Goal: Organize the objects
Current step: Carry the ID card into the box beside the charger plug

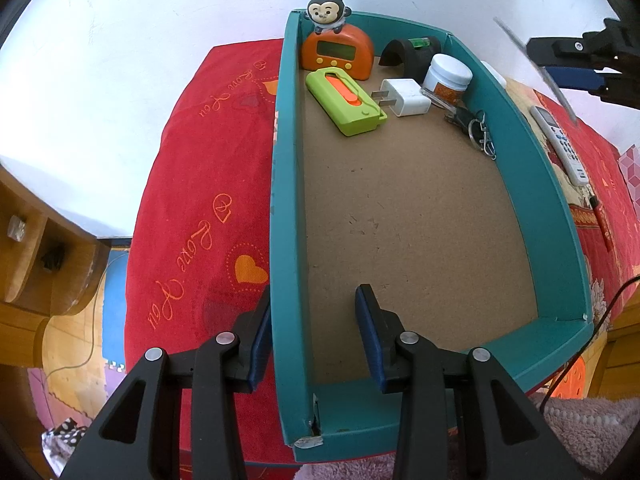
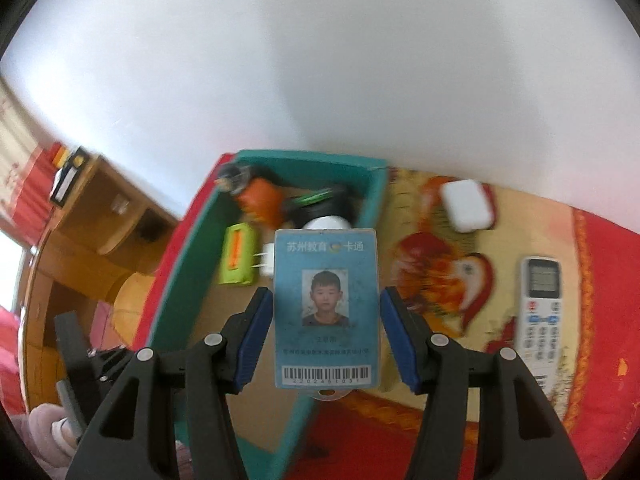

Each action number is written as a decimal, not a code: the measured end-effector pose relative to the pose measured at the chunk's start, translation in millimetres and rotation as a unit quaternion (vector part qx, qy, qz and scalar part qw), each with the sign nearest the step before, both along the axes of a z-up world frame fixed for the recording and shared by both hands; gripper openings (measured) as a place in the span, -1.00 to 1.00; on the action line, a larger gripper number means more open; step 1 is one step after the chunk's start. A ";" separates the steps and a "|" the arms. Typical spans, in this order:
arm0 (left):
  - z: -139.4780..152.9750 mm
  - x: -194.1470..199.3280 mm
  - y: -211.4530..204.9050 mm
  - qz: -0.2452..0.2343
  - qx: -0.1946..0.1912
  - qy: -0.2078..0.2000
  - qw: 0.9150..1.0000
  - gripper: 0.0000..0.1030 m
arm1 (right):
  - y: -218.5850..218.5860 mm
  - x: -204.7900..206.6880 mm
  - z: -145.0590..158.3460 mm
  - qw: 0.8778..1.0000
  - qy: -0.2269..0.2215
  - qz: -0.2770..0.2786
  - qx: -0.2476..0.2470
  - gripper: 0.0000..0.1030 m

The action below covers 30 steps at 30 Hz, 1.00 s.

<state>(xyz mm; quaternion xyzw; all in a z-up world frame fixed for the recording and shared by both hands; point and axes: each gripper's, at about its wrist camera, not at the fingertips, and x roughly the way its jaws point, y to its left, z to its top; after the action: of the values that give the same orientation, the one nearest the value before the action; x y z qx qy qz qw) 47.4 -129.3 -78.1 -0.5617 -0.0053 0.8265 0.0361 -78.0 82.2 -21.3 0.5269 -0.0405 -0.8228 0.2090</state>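
A teal cardboard box [image 1: 560, 240] lies on a red bedspread. At its far end are an orange clock [image 1: 338, 50] with a monkey figure, a green case [image 1: 346, 102], a white charger [image 1: 404, 98], a white jar [image 1: 448, 76] and keys [image 1: 476, 128]. My left gripper [image 1: 315, 290] straddles the box's left wall near the front corner, shut on it. My right gripper [image 2: 326, 292] is shut on a blue ID card [image 2: 326, 308], held upright above the box's right wall. In the left wrist view, the right gripper [image 1: 538, 60] hangs at the upper right with the card [image 1: 512, 36] edge-on.
On the bedspread to the right of the box lie a white remote [image 2: 540, 312] and a white case [image 2: 466, 206]. A black tape holder [image 1: 408, 52] stands at the box's far end. Wooden furniture [image 1: 36, 256] stands to the left. A pink towel [image 1: 592, 428] lies at the front.
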 end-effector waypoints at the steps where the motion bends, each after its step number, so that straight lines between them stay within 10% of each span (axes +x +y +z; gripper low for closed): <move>1: -0.1 -1.1 0.0 0.000 0.000 0.000 1.000 -0.24 | -10.5 2.9 -3.3 1.000 -0.004 0.010 -0.003 0.08; 30: 1.9 5.1 6.5 -0.003 -0.001 0.001 1.000 -0.24 | -101.9 9.2 -81.6 0.991 -0.052 0.062 0.109 0.08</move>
<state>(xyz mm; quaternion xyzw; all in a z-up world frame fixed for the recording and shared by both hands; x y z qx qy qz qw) 52.6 -122.8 -76.2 -0.5609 -0.0027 0.8270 0.0383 -68.8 -19.6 -102.8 0.5899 0.0718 -0.7794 0.1984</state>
